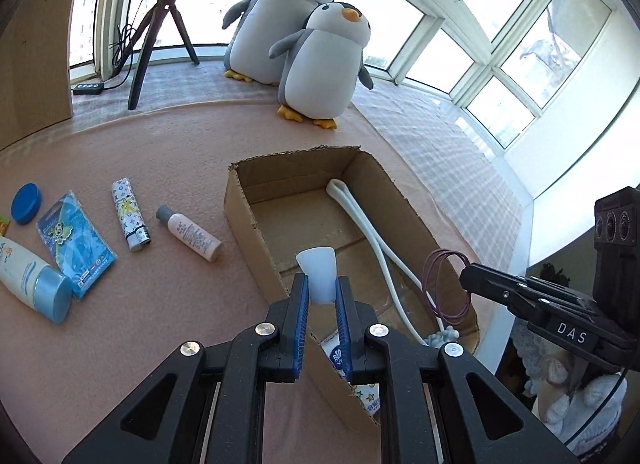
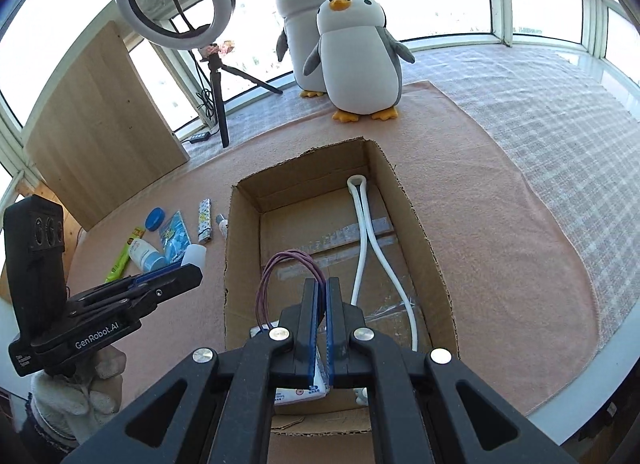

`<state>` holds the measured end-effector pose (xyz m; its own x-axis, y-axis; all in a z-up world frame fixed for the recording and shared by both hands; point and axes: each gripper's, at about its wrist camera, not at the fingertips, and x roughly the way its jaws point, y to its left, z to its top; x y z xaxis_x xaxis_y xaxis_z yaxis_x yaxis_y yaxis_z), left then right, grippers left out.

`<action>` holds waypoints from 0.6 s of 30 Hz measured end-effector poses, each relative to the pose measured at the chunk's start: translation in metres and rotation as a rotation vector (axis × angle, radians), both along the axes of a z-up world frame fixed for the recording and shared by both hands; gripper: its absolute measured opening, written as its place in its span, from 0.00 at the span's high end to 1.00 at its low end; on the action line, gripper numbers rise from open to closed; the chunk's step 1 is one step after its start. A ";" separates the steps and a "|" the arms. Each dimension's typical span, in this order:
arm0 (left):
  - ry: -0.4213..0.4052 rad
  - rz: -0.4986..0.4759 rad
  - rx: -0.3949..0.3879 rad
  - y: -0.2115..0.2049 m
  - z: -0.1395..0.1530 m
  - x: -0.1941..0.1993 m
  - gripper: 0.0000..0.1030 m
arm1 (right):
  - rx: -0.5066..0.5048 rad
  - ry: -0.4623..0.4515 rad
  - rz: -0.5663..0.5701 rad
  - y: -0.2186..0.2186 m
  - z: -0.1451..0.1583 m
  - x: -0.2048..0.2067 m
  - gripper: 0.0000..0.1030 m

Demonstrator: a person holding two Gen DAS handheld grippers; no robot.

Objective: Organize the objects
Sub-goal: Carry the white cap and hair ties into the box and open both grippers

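Observation:
My left gripper (image 1: 322,284) is shut on a small white plastic container (image 1: 318,270) and holds it over the near left wall of the open cardboard box (image 1: 244,219). My right gripper (image 2: 322,284) is shut on purple elastic loops (image 2: 280,264), which hang above the near end of the box (image 2: 412,199). Each gripper shows in the other's view: the right gripper (image 1: 472,276) with its loops (image 1: 446,288), the left gripper (image 2: 192,270) with its container (image 2: 196,254). A white looped cable (image 2: 362,232) and a tissue pack (image 2: 298,394) lie in the box.
Left of the box on the pink mat lie a small pink bottle (image 1: 190,234), a lighter (image 1: 131,219), a blue packet (image 1: 74,242), a blue round lid (image 1: 26,203) and a sunscreen tube (image 1: 32,280). Two penguin plushes (image 1: 320,59) and a ring-light tripod (image 2: 218,95) stand behind.

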<state>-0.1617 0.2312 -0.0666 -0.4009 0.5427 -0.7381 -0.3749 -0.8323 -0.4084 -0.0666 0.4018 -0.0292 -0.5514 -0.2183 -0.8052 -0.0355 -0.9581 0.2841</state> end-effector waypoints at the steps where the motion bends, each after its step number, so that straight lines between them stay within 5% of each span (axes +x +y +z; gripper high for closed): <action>1: -0.002 -0.004 0.011 0.002 0.000 -0.002 0.73 | 0.000 -0.001 -0.001 0.002 0.000 0.001 0.97; 3: -0.013 0.006 0.024 0.004 0.001 -0.004 0.52 | -0.006 0.006 -0.005 0.006 0.001 0.004 0.95; 5: 0.000 0.013 0.028 0.002 0.003 -0.003 0.49 | -0.001 0.010 -0.011 0.009 0.003 0.005 0.84; 7: 0.007 0.019 0.017 -0.001 0.004 -0.001 0.49 | 0.005 0.021 -0.031 0.013 0.005 0.008 0.46; 8: 0.006 0.025 0.016 -0.003 0.004 -0.001 0.49 | 0.004 0.035 -0.044 0.016 0.006 0.010 0.42; 18: -0.026 0.088 0.013 -0.044 -0.003 0.014 0.49 | -0.026 0.057 -0.019 0.006 0.008 0.005 0.41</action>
<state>-0.1479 0.1872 -0.0692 -0.4283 0.5159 -0.7419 -0.2894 -0.8561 -0.4283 -0.0614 0.4080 -0.0215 -0.6003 -0.2277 -0.7667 -0.0371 -0.9497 0.3110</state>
